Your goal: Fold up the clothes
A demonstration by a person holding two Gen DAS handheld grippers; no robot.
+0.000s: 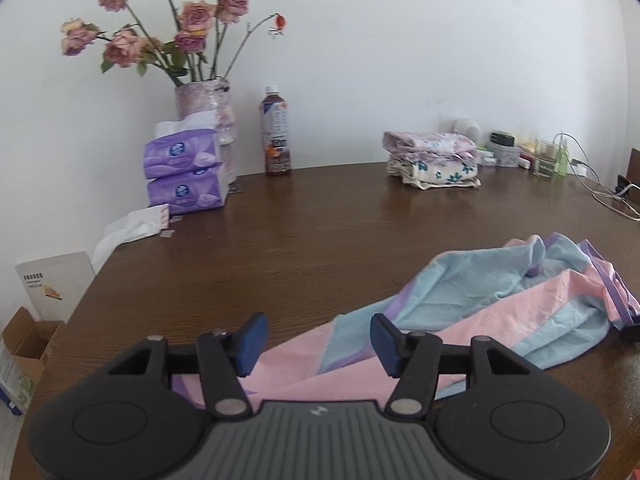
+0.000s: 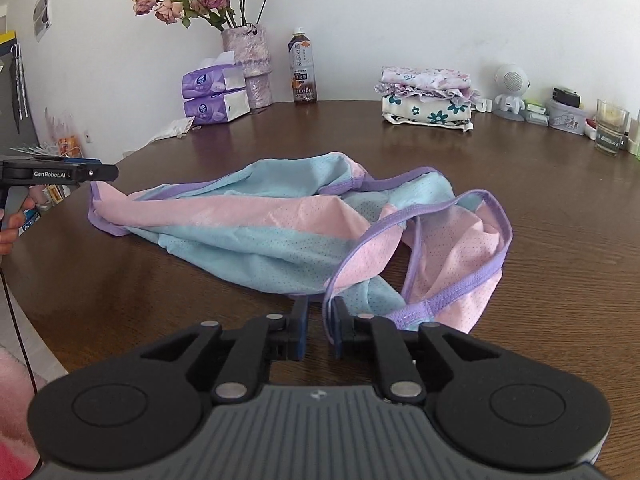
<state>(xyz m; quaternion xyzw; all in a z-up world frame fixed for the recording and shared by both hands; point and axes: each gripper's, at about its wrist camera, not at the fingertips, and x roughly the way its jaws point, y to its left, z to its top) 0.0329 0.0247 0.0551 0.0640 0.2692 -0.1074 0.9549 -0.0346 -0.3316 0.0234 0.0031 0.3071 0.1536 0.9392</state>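
Note:
A crumpled garment (image 2: 280, 220) of pink and light-blue mesh with purple trim lies on the brown table (image 2: 560, 208). My right gripper (image 2: 321, 326) sits at the garment's near edge. Its jaws are narrowed to a small gap, with a purple trimmed strap (image 2: 329, 312) running between them. My left gripper (image 1: 319, 344) is wide open and low over the garment's pink end (image 1: 296, 360), with nothing pinched. In the right wrist view the left gripper (image 2: 114, 172) shows side-on at the garment's far left corner, held by a hand (image 2: 10, 228).
A stack of folded floral clothes (image 2: 426, 98) sits at the back of the table. Tissue packs (image 2: 214, 96), a vase of roses (image 2: 248, 64) and a drink bottle (image 2: 303, 68) stand back left. A glass (image 2: 610, 126), a small speaker (image 2: 510, 92) and boxes crowd the back right.

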